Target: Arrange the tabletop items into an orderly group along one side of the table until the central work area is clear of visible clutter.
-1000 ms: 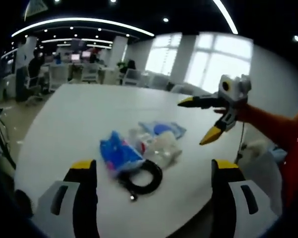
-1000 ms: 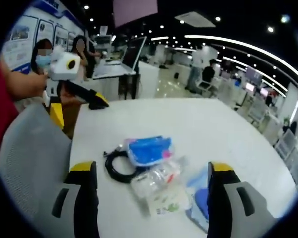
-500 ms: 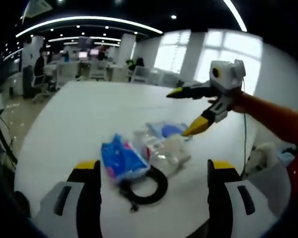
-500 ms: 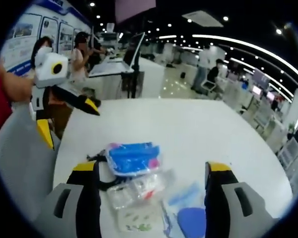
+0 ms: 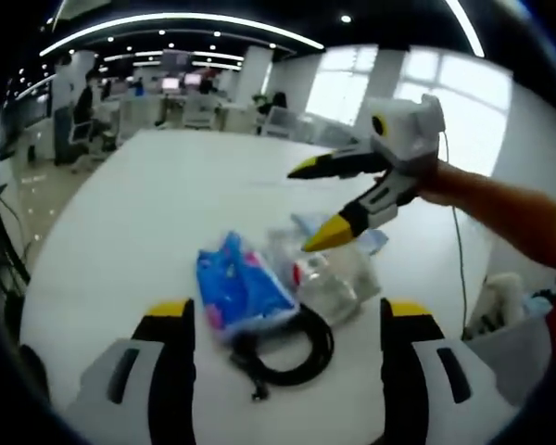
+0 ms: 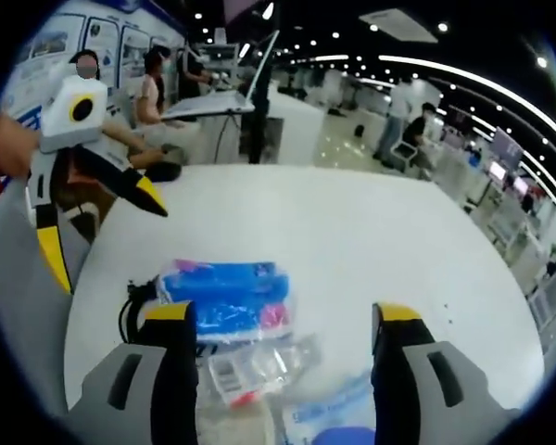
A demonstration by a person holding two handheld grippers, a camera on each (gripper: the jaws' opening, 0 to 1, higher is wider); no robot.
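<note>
right gripper [image 5: 315, 206] has dropped in over the pile since a second ago, so a first pick looks close | both grippers' fingers wide apart, holding nothing | blue packet [image 5: 241, 292], clear bags [image 5: 329, 278], black cable [image 5: 292, 348] bunched mid tabletop [image 5: 148, 204], nothing sorted yet

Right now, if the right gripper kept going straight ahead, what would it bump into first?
Probably the blue packet: it lies right between the right gripper's open jaws, just ahead. The clear plastic bag sits closer in, though depth is hard to judge.
</note>
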